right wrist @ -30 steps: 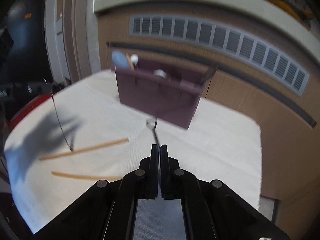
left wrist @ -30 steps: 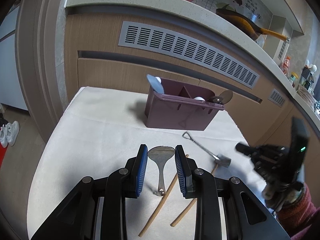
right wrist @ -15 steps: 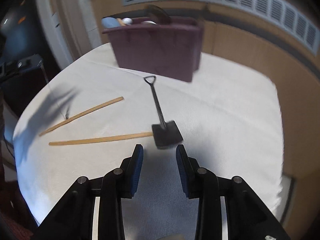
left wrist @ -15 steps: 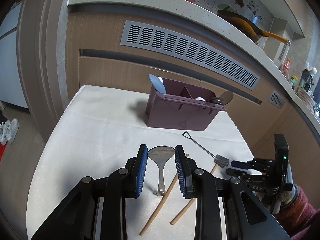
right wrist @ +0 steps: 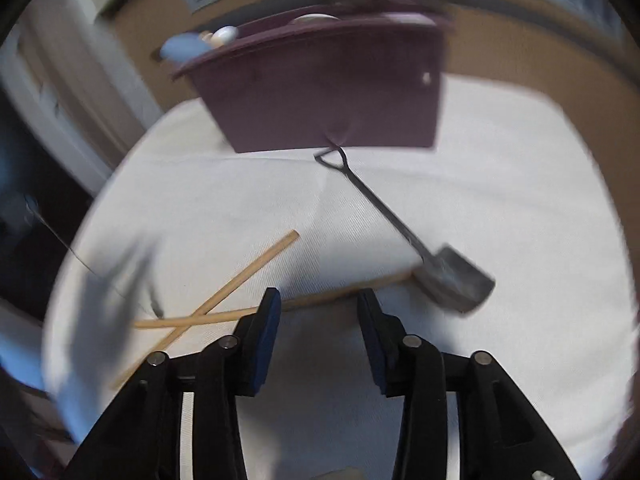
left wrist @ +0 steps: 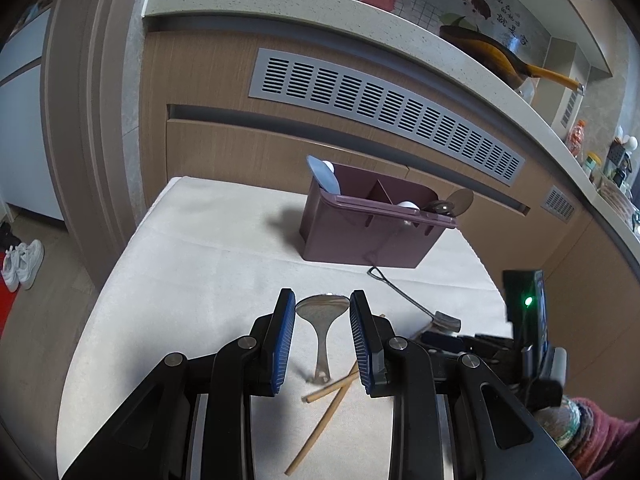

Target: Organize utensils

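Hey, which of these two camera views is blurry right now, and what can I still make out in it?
Left wrist view: sharp, with fisheye bending of the counter edge; the metal spoon reads crisply between the open left gripper. Right wrist view: motion-blurred, especially the purple utensil caddy and the shovel-shaped spoon, though the crossed chopsticks and the open right gripper remain recognisable.

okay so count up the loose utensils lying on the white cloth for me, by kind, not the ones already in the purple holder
Chopsticks: 2, crossed over each other
Metal spoon: 1, between the open left gripper fingers
Shovel-shaped spoon: 1, ahead of the open right gripper
Total: 4 loose on the cloth
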Demonstrator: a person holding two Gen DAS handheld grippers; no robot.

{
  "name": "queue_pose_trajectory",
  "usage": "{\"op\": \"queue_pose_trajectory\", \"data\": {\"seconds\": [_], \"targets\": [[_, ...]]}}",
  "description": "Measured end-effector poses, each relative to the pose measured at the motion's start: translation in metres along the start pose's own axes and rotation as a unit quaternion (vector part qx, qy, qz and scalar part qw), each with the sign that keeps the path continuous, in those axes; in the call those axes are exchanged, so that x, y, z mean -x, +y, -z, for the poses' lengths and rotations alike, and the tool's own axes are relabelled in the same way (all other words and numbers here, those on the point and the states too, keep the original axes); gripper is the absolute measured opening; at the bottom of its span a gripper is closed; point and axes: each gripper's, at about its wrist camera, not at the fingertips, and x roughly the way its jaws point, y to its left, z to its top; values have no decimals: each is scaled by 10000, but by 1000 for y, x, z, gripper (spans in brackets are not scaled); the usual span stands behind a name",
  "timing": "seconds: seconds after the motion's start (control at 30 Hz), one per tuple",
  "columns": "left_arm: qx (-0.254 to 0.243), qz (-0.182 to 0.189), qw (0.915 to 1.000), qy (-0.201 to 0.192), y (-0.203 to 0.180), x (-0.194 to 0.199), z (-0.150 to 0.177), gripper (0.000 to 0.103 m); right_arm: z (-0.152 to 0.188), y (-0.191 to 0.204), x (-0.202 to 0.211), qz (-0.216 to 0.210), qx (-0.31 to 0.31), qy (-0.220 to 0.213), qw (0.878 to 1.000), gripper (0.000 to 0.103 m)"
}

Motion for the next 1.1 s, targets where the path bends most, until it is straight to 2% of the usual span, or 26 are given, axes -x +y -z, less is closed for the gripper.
{"op": "queue_pose_trajectory", "data": {"seconds": [0.1, 0.13, 0.17, 0.2, 0.27, 0.3, 0.37, 0.47, 0.6, 0.67, 0.7, 0.73, 0.77, 0.8, 0.87, 0.9, 0.97, 1.1], "targets": [[8, 57, 10000, -17, 2, 1, 1, 29, 14, 6, 5, 175, 832, 240, 9961, 38], [30, 80, 10000, -12, 3, 0, 1, 29, 21, 4, 11, 270, 1032, 172, 9941, 38], [46, 97, 9999, 0, 3, 0, 2, 29, 27, -1, 15, 389, 1155, 160, 9924, 39], [58, 114, 9999, 9, 4, -1, 2, 29, 33, -9, 21, 489, 1176, 178, 9917, 43], [63, 149, 9999, 21, 5, -2, 3, 29, 38, -25, 29, 501, 959, 222, 9939, 45], [66, 159, 9998, 22, 6, -2, 3, 29, 38, -35, 31, 377, 657, 275, 9967, 47], [115, 177, 9998, 25, 10, -3, 2, 29, 33, -46, 35, 23, 18, 298, 9996, 49], [213, 164, 9996, 5, 16, -2, 2, 29, 16, -54, 26, -578, -806, 250, 9948, 49], [238, 9, 9997, -91, 23, 7, 2, 29, -10, -33, 5, -25, -1156, -175, 9931, 51], [281, -25, 9995, -130, 27, 11, 1, 29, -21, -16, -5, 424, -833, -195, 9954, 54], [294, -37, 9995, -141, 28, 12, 0, 29, -23, -6, -8, 612, -535, -130, 9966, 62], [305, -34, 9994, -150, 29, 13, 0, 29, -21, 10, -13, 832, 65, 25, 9965, 64], [309, -17, 9994, -151, 29, 13, 0, 29, -14, 19, -11, 918, 486, -34, 9946, 63], [312, 3, 9994, -150, 30, 13, 0, 29, -5, 24, -5, 923, 840, -97, 9921, 62], [331, 56, 9993, -133, 29, 11, 1, 29, 9, 20, 6, 743, 1114, -29, 9910, 62], [338, 77, 9993, -117, 29, 10, 1, 29, 16, 13, 11, 589, 1150, 66, 9916, 63], [327, 130, 9994, -59, 26, 6, 2, 29, 25, -1, 18, 307, 1095, 273, 9931, 71], [247, 200, 9995, -28, 20, 5, 3, 29, 32, -8, 24, 131, 1311, 507, 9900, 76]]}}
